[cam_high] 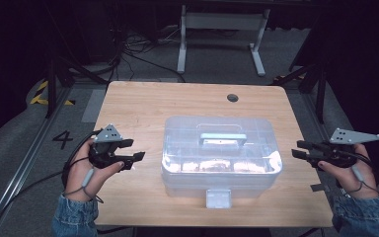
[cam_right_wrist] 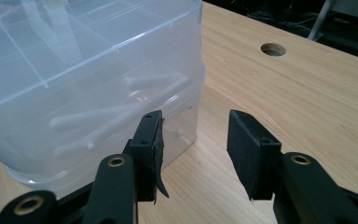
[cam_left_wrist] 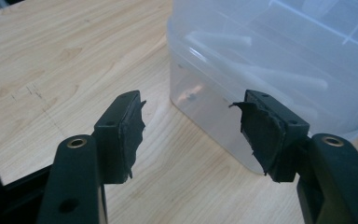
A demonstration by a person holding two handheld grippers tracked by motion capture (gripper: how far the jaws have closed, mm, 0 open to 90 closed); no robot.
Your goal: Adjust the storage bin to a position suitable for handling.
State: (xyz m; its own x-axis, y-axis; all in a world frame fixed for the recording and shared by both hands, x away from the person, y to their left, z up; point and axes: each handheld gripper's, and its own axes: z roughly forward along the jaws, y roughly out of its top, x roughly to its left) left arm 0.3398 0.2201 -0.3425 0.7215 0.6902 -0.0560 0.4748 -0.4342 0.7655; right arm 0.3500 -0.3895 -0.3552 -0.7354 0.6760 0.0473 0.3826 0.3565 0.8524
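A clear plastic storage box [cam_high: 221,157] with a lid, a handle [cam_high: 222,138] on top and a front latch [cam_high: 218,198] sits in the middle of the wooden table [cam_high: 143,103]. Pale objects show dimly through its walls [cam_right_wrist: 88,116]. My left gripper [cam_high: 135,159] hovers to the box's left, open and empty, a short gap from the box [cam_left_wrist: 261,70]. On the opposite side, my right gripper [cam_high: 299,149] is open and empty too, just off the box's right end. In their own views the left gripper [cam_left_wrist: 191,130] and the right gripper [cam_right_wrist: 193,149] each have parted jaws pointing at a box corner.
A round cable hole [cam_high: 233,97] is in the table's far edge, also seen as a hole [cam_right_wrist: 273,49] beyond the right gripper. A white desk frame [cam_high: 222,29] and cables [cam_high: 128,49] lie on the floor behind. Dark frame legs [cam_high: 54,84] flank the table.
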